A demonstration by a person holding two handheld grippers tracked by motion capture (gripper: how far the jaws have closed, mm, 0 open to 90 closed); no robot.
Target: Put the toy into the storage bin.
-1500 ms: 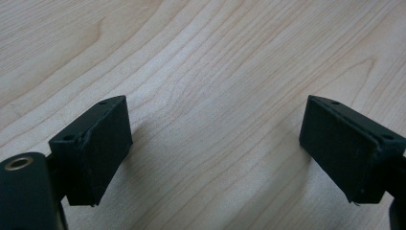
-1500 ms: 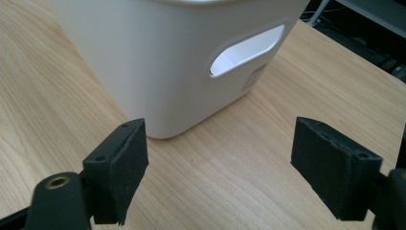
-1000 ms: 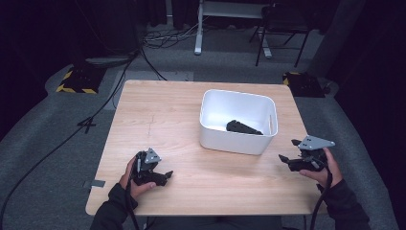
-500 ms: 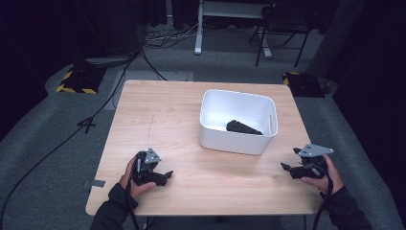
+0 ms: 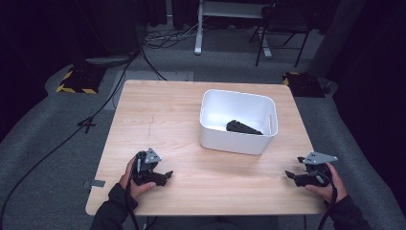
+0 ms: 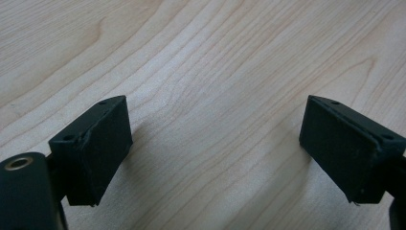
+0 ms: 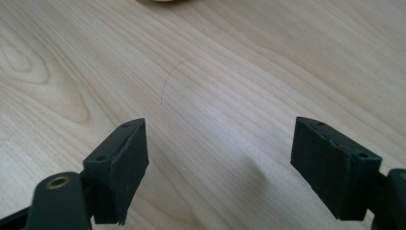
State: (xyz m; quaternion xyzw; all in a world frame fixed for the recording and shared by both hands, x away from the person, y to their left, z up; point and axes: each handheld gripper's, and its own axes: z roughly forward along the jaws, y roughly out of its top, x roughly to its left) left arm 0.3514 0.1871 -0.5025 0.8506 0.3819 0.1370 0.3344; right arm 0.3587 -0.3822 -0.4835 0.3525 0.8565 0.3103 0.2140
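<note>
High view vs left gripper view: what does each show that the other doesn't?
High view alone: the white bin with a black object inside, the right gripper, both hands, the floor and cables. Left gripper view alone: a close look at the left gripper, jaws wide apart with nothing between them, and fine wood grain. Both: the left gripper and the wooden table.

A light wooden table [image 5: 163, 120] carries a white bin [image 5: 238, 142], set right of centre.

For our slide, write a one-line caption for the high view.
Two hand-held grippers, left and right, open near the table's front edge; a dark object lies in the white bin.
</note>
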